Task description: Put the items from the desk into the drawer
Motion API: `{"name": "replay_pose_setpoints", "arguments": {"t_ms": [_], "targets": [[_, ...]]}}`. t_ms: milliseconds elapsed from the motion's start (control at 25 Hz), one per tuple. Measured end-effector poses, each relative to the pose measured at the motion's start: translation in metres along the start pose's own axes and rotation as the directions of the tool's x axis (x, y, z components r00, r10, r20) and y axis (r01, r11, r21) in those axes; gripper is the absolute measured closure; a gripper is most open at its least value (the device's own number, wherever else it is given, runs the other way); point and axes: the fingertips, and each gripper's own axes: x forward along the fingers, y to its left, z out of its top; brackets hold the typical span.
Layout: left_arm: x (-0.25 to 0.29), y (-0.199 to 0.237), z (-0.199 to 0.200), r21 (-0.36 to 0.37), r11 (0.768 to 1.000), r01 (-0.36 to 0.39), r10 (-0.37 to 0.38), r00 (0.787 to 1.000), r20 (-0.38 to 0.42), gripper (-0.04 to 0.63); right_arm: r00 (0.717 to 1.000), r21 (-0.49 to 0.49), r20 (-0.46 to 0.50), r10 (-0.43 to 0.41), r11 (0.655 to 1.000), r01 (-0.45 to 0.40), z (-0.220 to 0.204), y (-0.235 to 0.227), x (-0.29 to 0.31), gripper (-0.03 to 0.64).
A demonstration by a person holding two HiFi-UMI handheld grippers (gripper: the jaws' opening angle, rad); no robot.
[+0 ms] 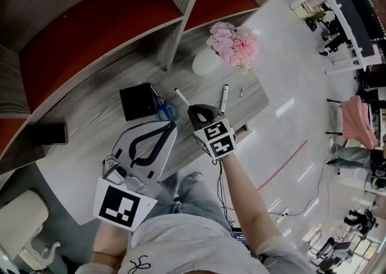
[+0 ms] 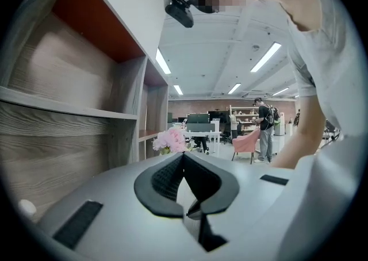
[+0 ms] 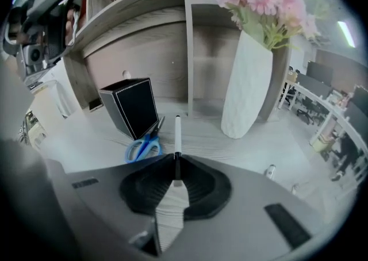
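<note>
Woodgrain desk (image 1: 96, 110) in open office; right tool (image 1: 193, 109) grips white pen (image 1: 180, 96); left tool (image 1: 171, 124) closed, empty.

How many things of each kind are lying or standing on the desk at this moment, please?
Pens: 2, one in the right gripper, one lying free
Scissors: 1
Black box: 1
Vase of flowers: 1
Flat black slab: 1
Small unclear bit: 1
Total: 7

An open-plan office: rows of desks (image 1: 348, 8), monitors (image 2: 198, 119) and chairs (image 2: 246, 142).
</note>
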Motion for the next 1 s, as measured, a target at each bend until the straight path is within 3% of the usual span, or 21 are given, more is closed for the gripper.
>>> {"name": "replay_pose_setpoints", "arguments": {"t_ms": [240, 400, 800, 1000], "targets": [[0.015, -0.027, 0.011, 0.012, 0.999, 0.048, -0.049, 0.999, 0.020, 0.586, 0.992, 0.018, 0.126, -0.020, 1.000, 0.018, 0.020, -0.006, -0.048, 0.565], [0.025, -0.048, 0.022, 0.027, 0.995, 0.092, -0.093, 0.995, 0.034, 0.586, 0.969, 0.031, 0.242, -0.047, 0.999, 0.041, 0.039, -0.009, -0.095, 0.565], [0.053, -0.113, 0.044, 0.063, 0.977, 0.205, -0.209, 0.976, 0.062, 0.586, 0.860, 0.103, 0.484, -0.161, 0.987, 0.127, 0.050, -0.011, -0.233, 0.565], [0.063, -0.158, 0.059, 0.089, 0.959, 0.269, -0.276, 0.958, 0.083, 0.585, 0.812, 0.140, 0.533, -0.236, 0.972, 0.190, 0.030, -0.012, -0.295, 0.565]]}}
